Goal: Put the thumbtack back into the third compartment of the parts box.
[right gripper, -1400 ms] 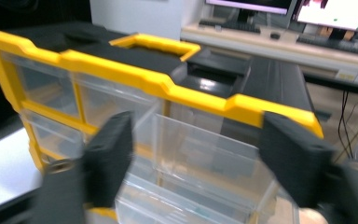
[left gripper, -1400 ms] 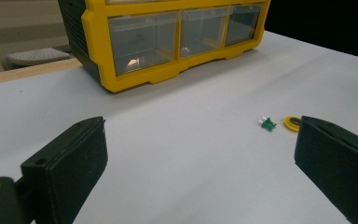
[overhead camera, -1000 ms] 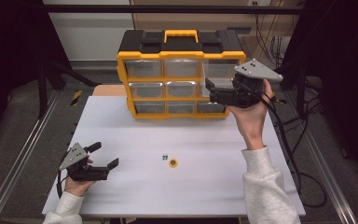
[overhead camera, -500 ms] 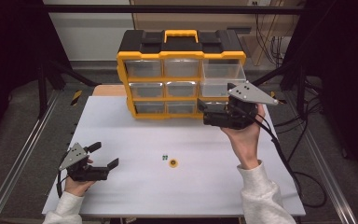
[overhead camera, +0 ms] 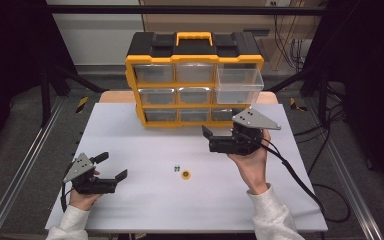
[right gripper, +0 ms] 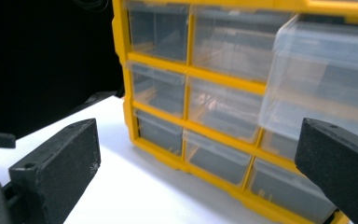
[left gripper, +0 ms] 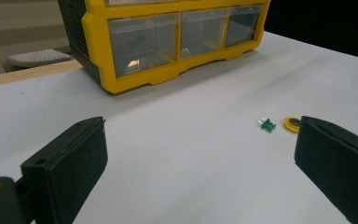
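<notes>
Top-right clear plastic drawer (overhead camera: 239,80) of the yellow-and-black organiser cabinet (overhead camera: 194,65) stands pulled out. Right hand-held gripper (overhead camera: 207,137) wide open, empty; next, collect the small green connector (overhead camera: 176,169) mid-surface.

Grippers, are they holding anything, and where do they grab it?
Nothing is held. The left gripper and the right gripper are both open, with only air between their jaws.

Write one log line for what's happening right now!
left gripper: open, hovering low over white table | right gripper: open, empty, facing yellow-and-black drawer cabinet | clear top-right drawer: pulled out | small green part beside yellow ring: untouched
</notes>
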Available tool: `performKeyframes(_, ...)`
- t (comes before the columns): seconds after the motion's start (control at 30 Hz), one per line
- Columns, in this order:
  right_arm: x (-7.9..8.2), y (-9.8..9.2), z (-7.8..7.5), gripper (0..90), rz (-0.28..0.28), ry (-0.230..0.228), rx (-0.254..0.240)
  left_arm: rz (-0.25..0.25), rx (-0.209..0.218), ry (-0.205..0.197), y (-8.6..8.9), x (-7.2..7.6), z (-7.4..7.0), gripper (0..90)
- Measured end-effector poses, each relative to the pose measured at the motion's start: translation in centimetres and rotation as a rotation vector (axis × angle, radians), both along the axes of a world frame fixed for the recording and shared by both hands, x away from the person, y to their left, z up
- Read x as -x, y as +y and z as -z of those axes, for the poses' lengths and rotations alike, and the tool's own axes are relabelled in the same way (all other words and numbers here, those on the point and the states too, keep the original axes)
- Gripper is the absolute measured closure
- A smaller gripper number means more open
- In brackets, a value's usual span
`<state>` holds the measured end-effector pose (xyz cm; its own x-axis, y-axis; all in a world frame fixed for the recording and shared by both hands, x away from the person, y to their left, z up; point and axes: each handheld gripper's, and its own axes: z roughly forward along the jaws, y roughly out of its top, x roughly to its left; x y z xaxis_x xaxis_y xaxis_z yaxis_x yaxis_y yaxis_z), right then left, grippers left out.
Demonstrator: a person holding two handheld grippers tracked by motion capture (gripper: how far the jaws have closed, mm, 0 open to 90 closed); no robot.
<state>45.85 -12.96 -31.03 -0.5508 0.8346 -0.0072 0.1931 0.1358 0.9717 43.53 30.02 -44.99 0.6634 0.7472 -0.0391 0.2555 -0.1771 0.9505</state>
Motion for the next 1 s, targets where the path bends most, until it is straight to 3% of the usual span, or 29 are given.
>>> performKeyframes(1.0,-1.3,5.6,8.1,1.3,-0.091,0.177,0.117,0.002,-0.003,0.001,0.0,0.0,0.0,2.2)
